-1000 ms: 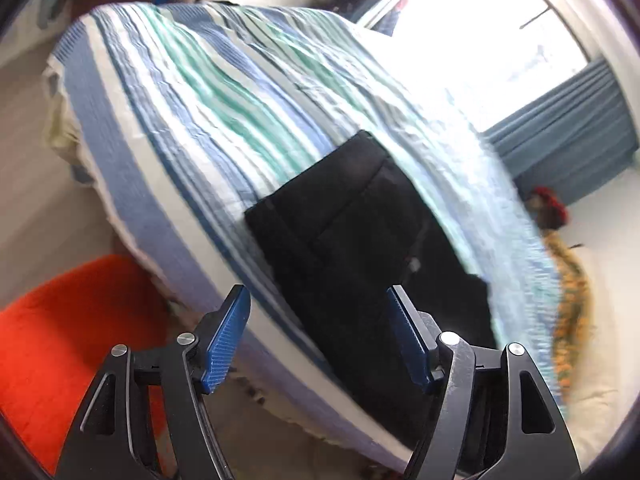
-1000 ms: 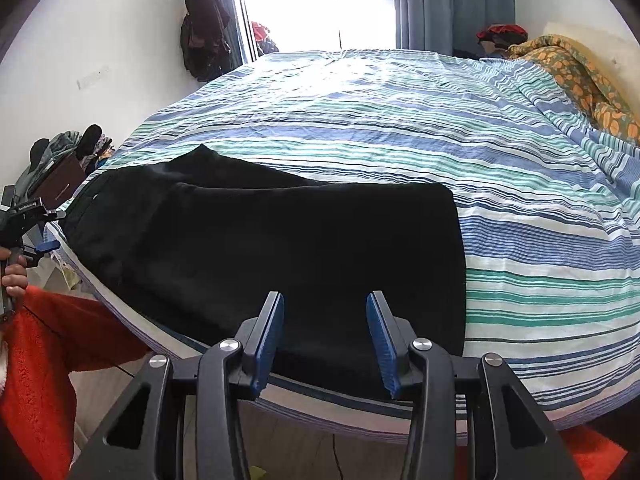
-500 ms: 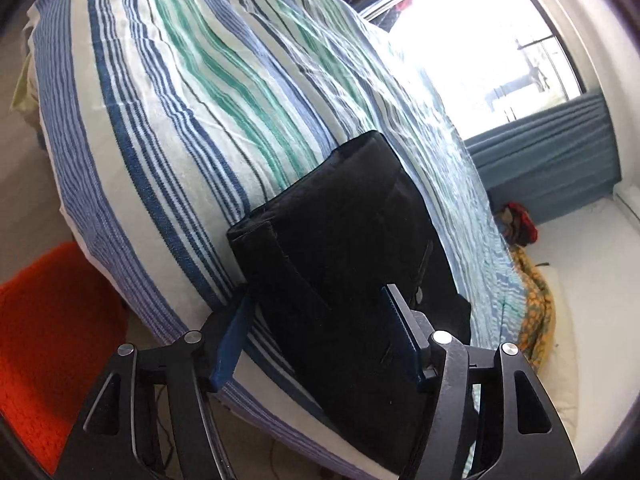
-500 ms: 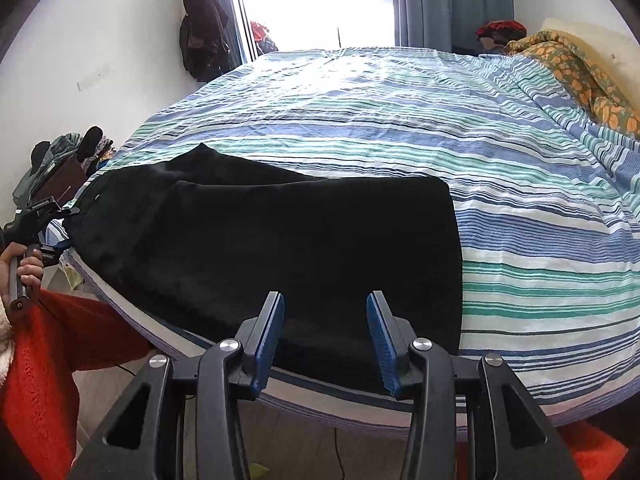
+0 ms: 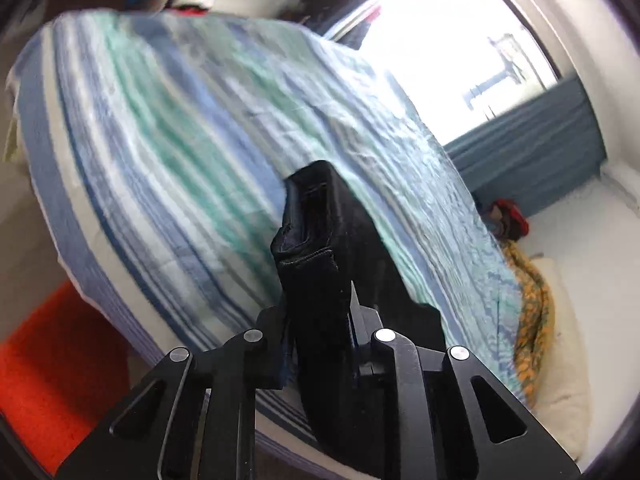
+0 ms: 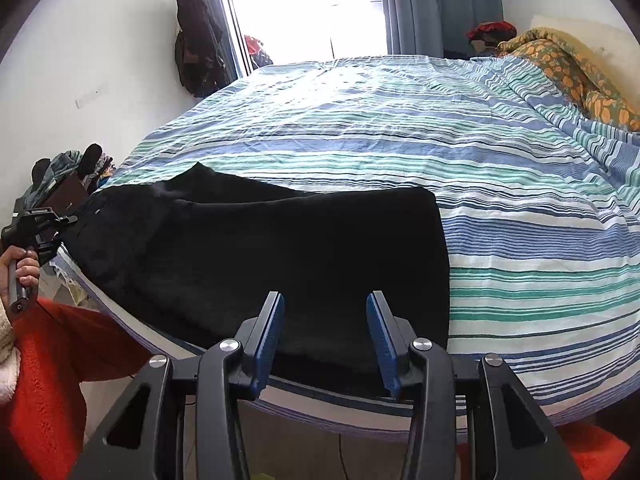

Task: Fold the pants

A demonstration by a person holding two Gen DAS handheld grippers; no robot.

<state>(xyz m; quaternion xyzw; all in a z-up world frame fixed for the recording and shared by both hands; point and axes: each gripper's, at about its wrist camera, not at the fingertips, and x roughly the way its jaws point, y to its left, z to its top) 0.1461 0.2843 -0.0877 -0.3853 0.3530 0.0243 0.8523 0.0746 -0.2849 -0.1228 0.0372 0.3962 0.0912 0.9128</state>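
Black pants (image 6: 260, 248) lie flat along the near edge of the striped bed (image 6: 440, 140), folded lengthwise. In the left wrist view the waist end of the pants (image 5: 320, 248) stands bunched and lifted off the sheet. My left gripper (image 5: 318, 308) is closing on it, and its pads press on the fabric. The right wrist view shows that left gripper (image 6: 40, 224) at the far left, held by a hand (image 6: 24, 264). My right gripper (image 6: 326, 304) is open just above the leg end at the bed's edge, and its pads press on nothing.
An orange rug (image 6: 48, 380) covers the floor beside the bed. An orange-patterned blanket (image 6: 568, 68) is heaped at the far right. A dark coat (image 6: 196, 60) hangs on the wall by the bright window. Clothes (image 6: 64, 172) are piled at the left.
My left gripper moved in over the waist end and its jaws closed on the fabric, which now rises bunched off the bed. The right gripper stayed where it was, still open.
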